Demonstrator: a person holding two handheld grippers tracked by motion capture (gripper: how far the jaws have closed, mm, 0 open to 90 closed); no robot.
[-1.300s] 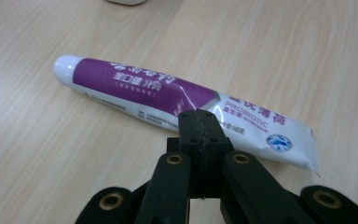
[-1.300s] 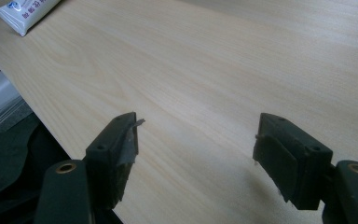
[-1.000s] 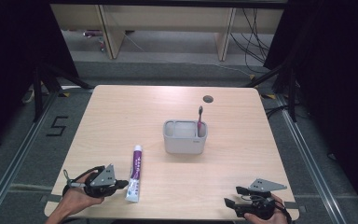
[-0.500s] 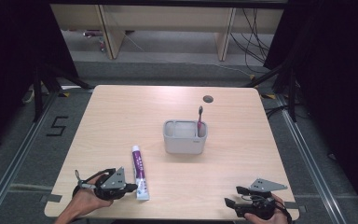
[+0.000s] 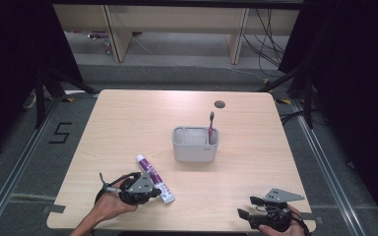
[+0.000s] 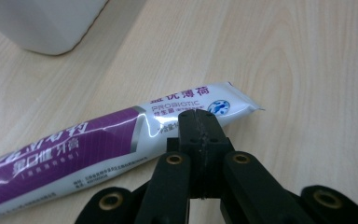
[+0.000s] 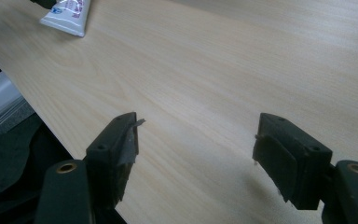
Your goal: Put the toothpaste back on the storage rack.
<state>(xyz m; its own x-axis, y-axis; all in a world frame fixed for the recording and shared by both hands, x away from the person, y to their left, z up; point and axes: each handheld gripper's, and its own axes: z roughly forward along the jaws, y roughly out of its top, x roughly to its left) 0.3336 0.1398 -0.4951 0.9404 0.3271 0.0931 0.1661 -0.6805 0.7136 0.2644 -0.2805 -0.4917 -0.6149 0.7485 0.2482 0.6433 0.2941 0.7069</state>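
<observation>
**Clenched left gripper at the tube's flat end**

The table (image 5: 128, 123) is pale wood with rounded corners and a small dark hole (image 5: 220, 104) near its far edge. Near the middle stands a grey caddy (image 5: 195, 145), open at the top, with 1 pink toothbrush (image 5: 211, 125) upright in its right-hand compartment.

In front of the caddy, toward the person's left, lies the tube (image 5: 155, 179), purple and white, flat on the wood and angled with its cap end toward the caddy. The left gripper (image 5: 150, 189) sits at the tube's near end, held in a hand at the table's near-left edge. In the left gripper view its 2 jaws are pressed together with nothing between them, their tips (image 6: 199, 122) over the white crimped part of the tube (image 6: 121, 135); whether they touch it I cannot tell.

The right gripper (image 5: 250, 207) rests at the near-right edge, well apart from the tube. In the right gripper view its jaws stand wide, released, with bare wood between them (image 7: 196, 135).
</observation>
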